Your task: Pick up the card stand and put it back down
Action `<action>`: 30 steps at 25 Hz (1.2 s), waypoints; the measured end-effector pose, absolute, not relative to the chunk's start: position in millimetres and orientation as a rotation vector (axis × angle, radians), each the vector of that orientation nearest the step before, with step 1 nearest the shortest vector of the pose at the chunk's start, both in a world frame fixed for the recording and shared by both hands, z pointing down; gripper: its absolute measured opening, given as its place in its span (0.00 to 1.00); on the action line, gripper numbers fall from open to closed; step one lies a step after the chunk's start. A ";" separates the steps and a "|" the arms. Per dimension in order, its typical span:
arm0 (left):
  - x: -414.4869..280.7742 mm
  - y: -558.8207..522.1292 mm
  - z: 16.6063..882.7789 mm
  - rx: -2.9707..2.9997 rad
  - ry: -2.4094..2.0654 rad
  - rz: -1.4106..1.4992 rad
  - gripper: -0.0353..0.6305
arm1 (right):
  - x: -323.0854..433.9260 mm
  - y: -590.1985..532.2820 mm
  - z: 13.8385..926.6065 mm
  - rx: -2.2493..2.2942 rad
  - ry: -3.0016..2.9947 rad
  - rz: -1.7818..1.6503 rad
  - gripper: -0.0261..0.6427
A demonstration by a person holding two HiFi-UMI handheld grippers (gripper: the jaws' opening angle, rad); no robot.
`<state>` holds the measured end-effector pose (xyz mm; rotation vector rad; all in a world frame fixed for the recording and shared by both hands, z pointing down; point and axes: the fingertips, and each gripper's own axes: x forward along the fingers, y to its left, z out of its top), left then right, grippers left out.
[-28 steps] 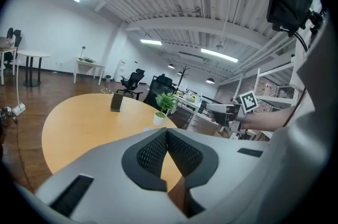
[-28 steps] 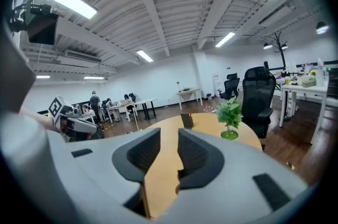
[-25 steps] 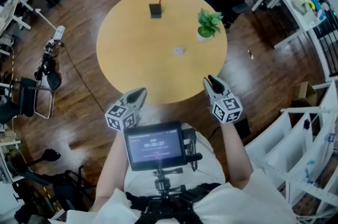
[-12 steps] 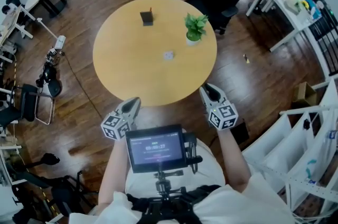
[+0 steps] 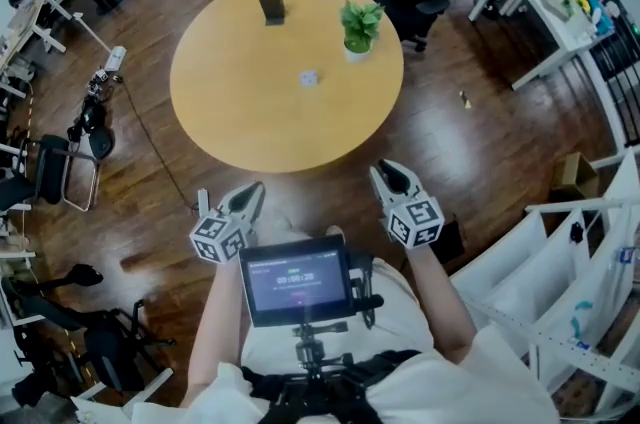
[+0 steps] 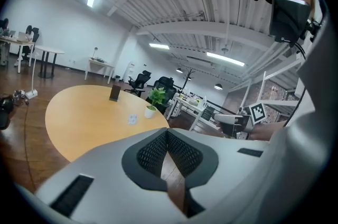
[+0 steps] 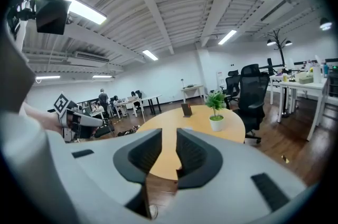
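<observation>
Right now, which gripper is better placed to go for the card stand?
Left, probably. The card stand sits at the table's far edge, left of the plant, roughly ahead of the left gripper. The right gripper would reach diagonally past that plant. Left's jaws are together, though; right's stand apart.

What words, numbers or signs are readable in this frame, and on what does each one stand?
Screen at the person's chest: light print with a row of digits, too blurred to read.
Left gripper and right gripper: black-and-white square markers on their cubes, no words.
Card stand: no legible print.
Small white item on the table: too small to read.
</observation>
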<state>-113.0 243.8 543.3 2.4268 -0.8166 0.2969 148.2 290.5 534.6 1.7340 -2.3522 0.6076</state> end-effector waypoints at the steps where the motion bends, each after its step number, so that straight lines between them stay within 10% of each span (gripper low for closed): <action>1: -112.6 252.3 547.6 2.417 -0.816 0.303 0.05 | 149.5 296.4 534.7 1.732 -2.353 0.619 0.17; 30: -58.9 288.5 517.7 2.441 -0.733 0.329 0.05 | 161.5 336.8 507.3 1.729 -2.445 0.448 0.17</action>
